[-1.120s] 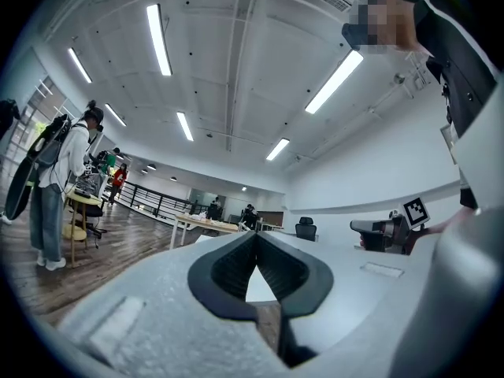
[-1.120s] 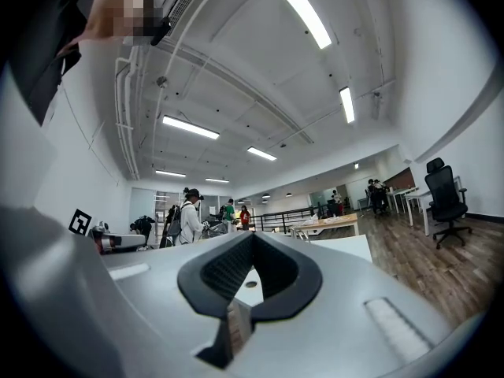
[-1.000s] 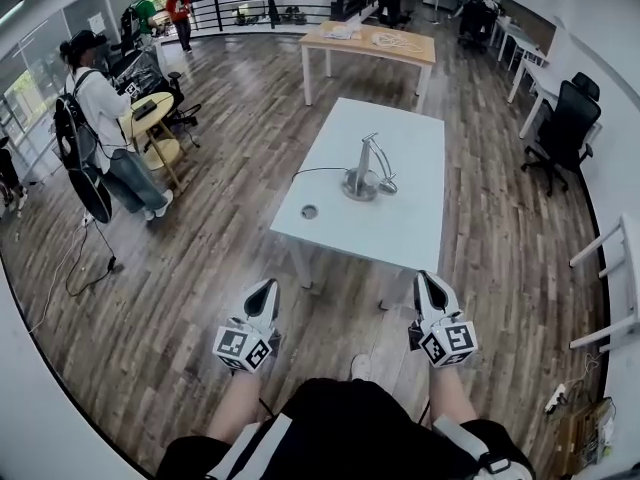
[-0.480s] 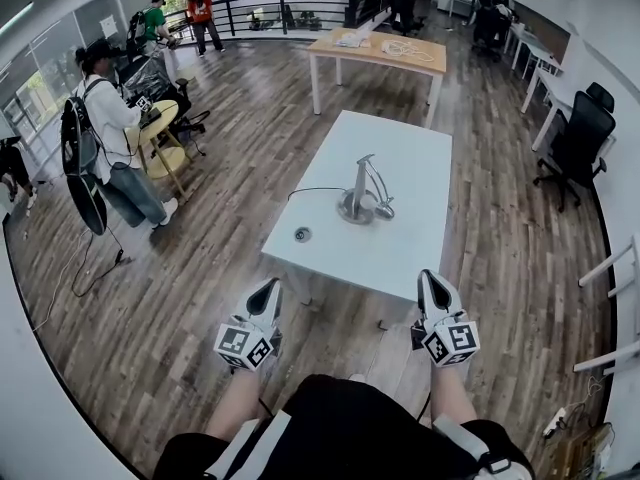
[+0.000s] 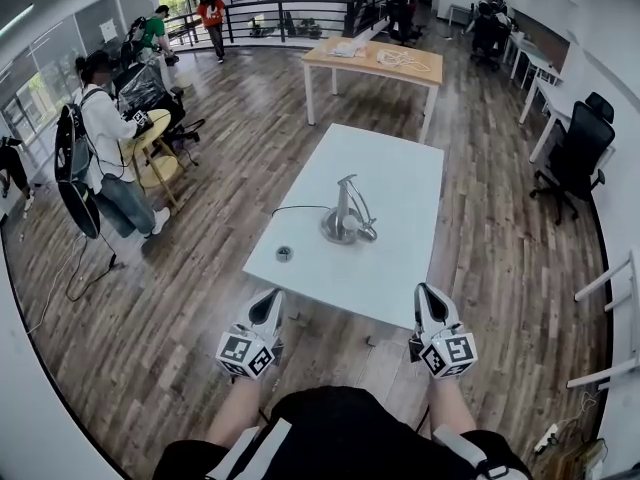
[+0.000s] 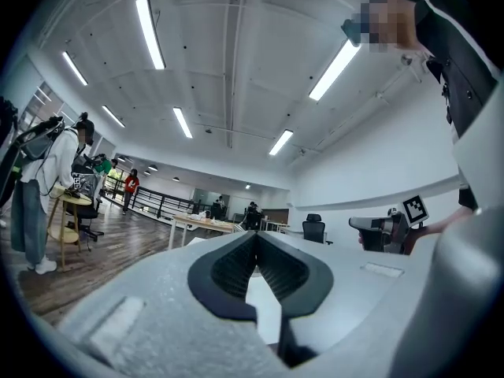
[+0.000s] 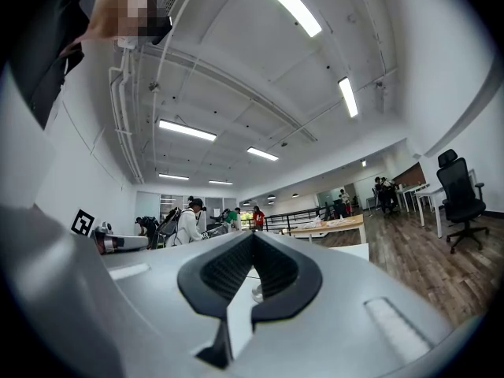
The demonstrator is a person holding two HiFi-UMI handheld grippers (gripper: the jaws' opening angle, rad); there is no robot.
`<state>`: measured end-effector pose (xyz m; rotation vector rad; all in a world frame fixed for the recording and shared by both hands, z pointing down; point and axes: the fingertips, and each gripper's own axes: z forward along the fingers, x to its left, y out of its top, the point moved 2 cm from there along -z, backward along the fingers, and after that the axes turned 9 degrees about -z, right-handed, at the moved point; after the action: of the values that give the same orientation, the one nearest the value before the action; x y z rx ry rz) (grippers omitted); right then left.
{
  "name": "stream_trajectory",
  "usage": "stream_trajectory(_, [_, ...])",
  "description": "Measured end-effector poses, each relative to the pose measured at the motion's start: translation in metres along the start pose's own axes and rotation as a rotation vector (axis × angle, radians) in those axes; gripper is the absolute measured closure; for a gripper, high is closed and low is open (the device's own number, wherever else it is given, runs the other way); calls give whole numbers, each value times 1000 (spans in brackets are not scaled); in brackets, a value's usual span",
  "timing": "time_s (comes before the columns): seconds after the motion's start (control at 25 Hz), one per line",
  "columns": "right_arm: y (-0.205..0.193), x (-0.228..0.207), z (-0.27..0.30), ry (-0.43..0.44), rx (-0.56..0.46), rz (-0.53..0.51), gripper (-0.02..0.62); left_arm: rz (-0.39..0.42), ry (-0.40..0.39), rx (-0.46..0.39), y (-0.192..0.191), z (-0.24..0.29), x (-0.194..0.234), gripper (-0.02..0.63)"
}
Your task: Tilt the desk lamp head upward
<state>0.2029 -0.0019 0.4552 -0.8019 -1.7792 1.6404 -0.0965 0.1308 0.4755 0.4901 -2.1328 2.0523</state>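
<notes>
The desk lamp (image 5: 345, 218) stands mid-frame on the white table (image 5: 400, 168), well beyond both claws. Your left gripper (image 5: 270, 300) and right gripper (image 5: 427, 295) are pinched together, empty — arrive that way and you'll likely shove the lamp along, not tilt its head.

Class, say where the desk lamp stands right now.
In the head view, the desk lamp stands on the near half of the white table, left of centre, just right of a small round fitting.
</notes>
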Motion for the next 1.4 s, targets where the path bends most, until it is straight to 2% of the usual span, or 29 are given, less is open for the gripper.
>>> stream_trajectory(0.24, [-14,-10,8,-7,16,32,594,0,7,51,-11,3,1,606])
stream_trajectory(0.52, [-16,-9,38,-2,18,11,593,1,10,39,-7,24,33,606])
stream_trajectory(0.92, [-8,-23,106,-52,13,-34,594,14,-85,26,9,102,79,606])
stream_trajectory(1.4, [-20,-21,172,-98,49,-48,592,7,-191,125,-4,166,128,606])
